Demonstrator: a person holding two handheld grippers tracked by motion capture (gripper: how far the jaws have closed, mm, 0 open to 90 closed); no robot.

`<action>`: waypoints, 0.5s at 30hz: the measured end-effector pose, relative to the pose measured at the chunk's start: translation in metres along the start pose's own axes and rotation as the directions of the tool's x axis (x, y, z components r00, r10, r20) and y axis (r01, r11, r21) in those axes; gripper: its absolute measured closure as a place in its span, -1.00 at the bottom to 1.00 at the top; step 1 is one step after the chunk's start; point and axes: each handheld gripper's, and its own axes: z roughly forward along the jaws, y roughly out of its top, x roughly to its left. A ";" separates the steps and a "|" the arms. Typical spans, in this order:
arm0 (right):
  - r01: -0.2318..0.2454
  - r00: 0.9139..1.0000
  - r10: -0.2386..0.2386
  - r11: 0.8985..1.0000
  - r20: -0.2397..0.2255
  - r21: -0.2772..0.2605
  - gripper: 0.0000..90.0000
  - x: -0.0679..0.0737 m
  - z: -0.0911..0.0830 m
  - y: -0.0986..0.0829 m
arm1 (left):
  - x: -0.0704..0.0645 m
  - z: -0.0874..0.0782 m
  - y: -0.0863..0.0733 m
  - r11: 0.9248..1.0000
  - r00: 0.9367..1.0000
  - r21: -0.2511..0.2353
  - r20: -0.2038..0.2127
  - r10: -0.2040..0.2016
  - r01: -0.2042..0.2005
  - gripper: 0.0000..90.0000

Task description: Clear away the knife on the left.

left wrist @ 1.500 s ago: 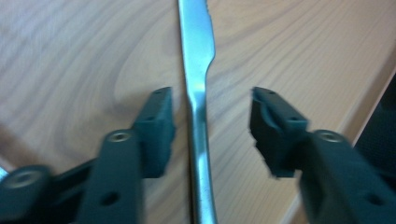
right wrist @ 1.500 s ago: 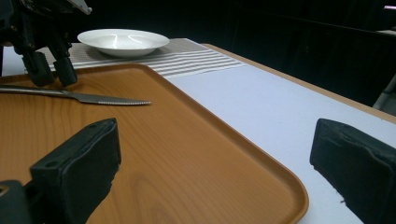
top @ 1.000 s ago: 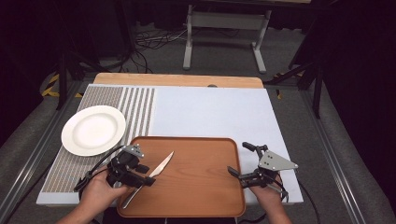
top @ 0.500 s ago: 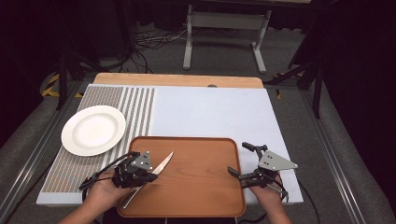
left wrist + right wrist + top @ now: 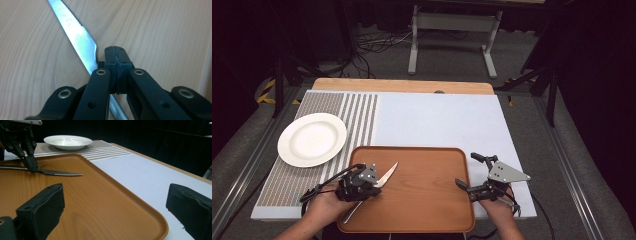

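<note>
No readable text, label, brand or number anywhere, as far as these rather soft, low-detail pictures allow.

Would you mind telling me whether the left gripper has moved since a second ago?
Yes: the left gripper slid right along the knife, away from the tray rim.

Brown tray [image 5: 427, 200], white plate [image 5: 312, 139] (striped mat [image 5: 357, 115])

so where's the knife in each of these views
High view: knife lower left, on the wooden tray, at the left gripper.
Left gripper view: blade runs to upper left beside the shut jaws.
Right gripper view: upper left, flat on the tray.
Shared landmark: the tray.
</note>
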 end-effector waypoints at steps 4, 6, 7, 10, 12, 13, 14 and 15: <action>-0.004 1.000 0.004 1.000 -0.001 0.000 -0.94 0.000 0.000 0.000 | 0.001 0.001 -0.001 1.000 1.000 0.012 -0.004 -0.007 0.007 1.00; -0.004 1.000 0.004 1.000 -0.001 0.000 -0.94 0.000 0.000 0.000 | 0.001 0.001 -0.001 1.000 1.000 0.012 -0.004 -0.007 0.007 1.00; -0.004 1.000 0.004 1.000 -0.002 0.000 -0.94 0.000 0.000 0.000 | 0.001 0.001 -0.001 1.000 1.000 0.011 -0.003 -0.008 0.008 1.00; -0.004 1.000 0.004 1.000 -0.001 0.000 -0.94 0.000 0.000 0.000 | 0.001 0.001 -0.001 1.000 1.000 0.014 -0.005 -0.008 0.008 1.00; -0.004 1.000 0.004 1.000 -0.001 0.000 -0.94 0.000 0.000 0.000 | 0.002 0.000 -0.001 1.000 1.000 0.016 -0.007 -0.016 0.016 1.00; -0.004 1.000 0.004 1.000 -0.001 0.000 -0.94 0.000 0.000 0.000 | 0.002 0.000 -0.001 1.000 1.000 0.015 -0.008 -0.018 0.018 1.00; -0.004 1.000 0.004 1.000 -0.001 0.000 -0.94 0.000 0.000 0.000 | 0.003 0.000 -0.002 1.000 1.000 0.017 -0.009 -0.020 0.021 1.00; -0.004 1.000 0.004 1.000 -0.001 0.000 -0.94 0.000 0.000 0.000 | 0.003 0.000 -0.002 1.000 1.000 0.017 -0.009 -0.020 0.021 1.00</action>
